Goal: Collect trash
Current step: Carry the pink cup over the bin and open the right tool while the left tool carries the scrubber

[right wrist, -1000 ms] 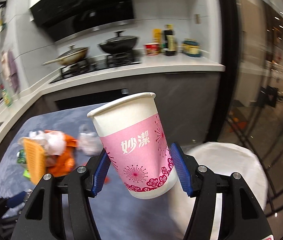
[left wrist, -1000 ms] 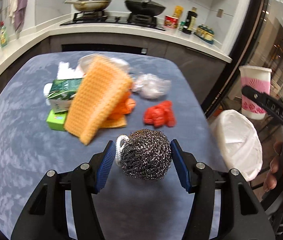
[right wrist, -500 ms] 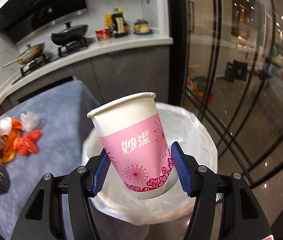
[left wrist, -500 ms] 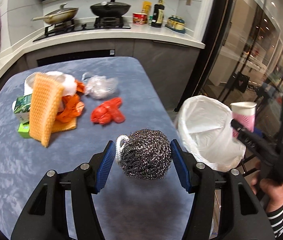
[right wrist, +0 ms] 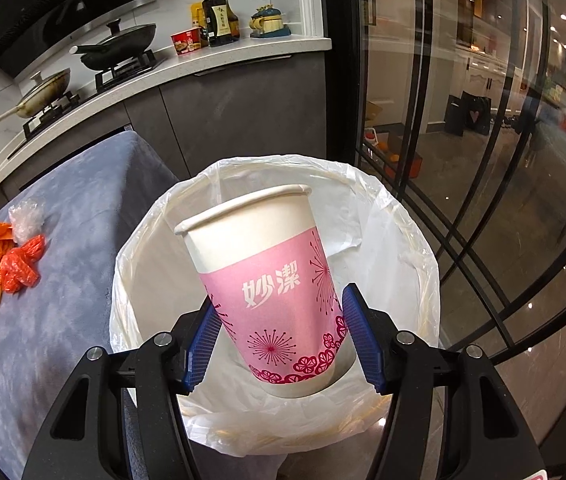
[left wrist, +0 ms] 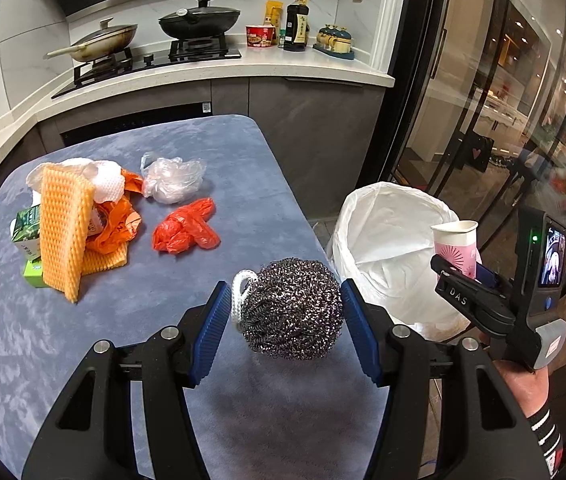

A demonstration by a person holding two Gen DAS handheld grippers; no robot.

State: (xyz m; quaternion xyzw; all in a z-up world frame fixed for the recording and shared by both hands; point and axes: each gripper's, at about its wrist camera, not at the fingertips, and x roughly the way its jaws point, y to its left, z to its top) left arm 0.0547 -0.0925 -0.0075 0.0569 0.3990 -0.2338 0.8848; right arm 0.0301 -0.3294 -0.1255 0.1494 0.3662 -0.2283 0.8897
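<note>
Right tool [right wrist: 279, 332] gripping paper cup [right wrist: 267, 280], now lower, over white-lined bin [right wrist: 395, 240].

Left claw [left wrist: 285, 322] clamped (pointing downward); right claw [right wrist: 279, 334] likewise clamped.

Left gripper [left wrist: 285, 318] clamps a steel scourer [left wrist: 293, 309] above the blue table [left wrist: 35, 344] — white-lined bin [left wrist: 387, 236] beside.

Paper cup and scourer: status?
Right gripper shut on paper cup, over lined bin. Left gripper shut on steel scourer, above table. Nothing blocking.
</note>
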